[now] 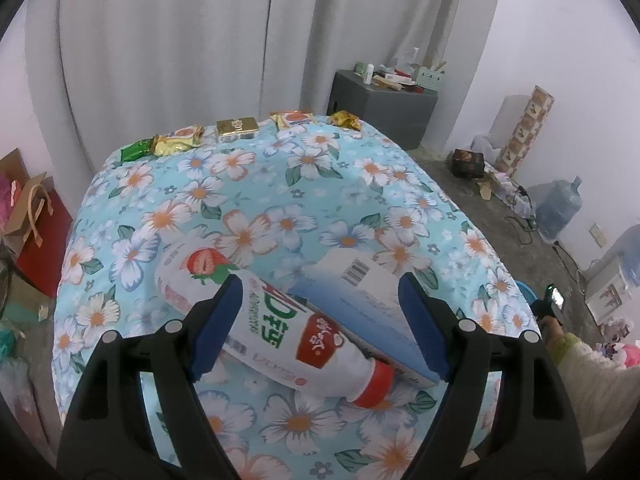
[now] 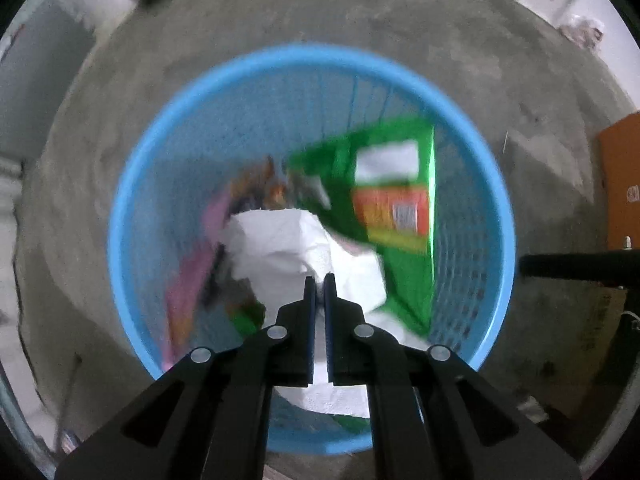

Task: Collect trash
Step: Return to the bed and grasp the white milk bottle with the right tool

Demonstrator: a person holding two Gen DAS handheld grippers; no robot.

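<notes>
My left gripper (image 1: pixel 320 320) is open above a floral-clothed table (image 1: pixel 280 184). A white strawberry-milk bottle with a red cap (image 1: pixel 260 316) lies on its side between the fingers. A blue and white carton (image 1: pixel 360 304) lies beside it, by the right finger. My right gripper (image 2: pixel 319 292) is shut on a crumpled white tissue (image 2: pixel 288 244) and holds it over a blue mesh waste basket (image 2: pixel 168 128). The basket holds a green packet (image 2: pixel 392 192) and other wrappers.
Several snack packets (image 1: pixel 236 128) line the table's far edge. A grey cabinet (image 1: pixel 384 112) with clutter stands behind it. Paper bags (image 1: pixel 36 216) stand at the left, a water jug (image 1: pixel 560 208) on the floor at the right. The basket stands on a concrete floor (image 2: pixel 400 20).
</notes>
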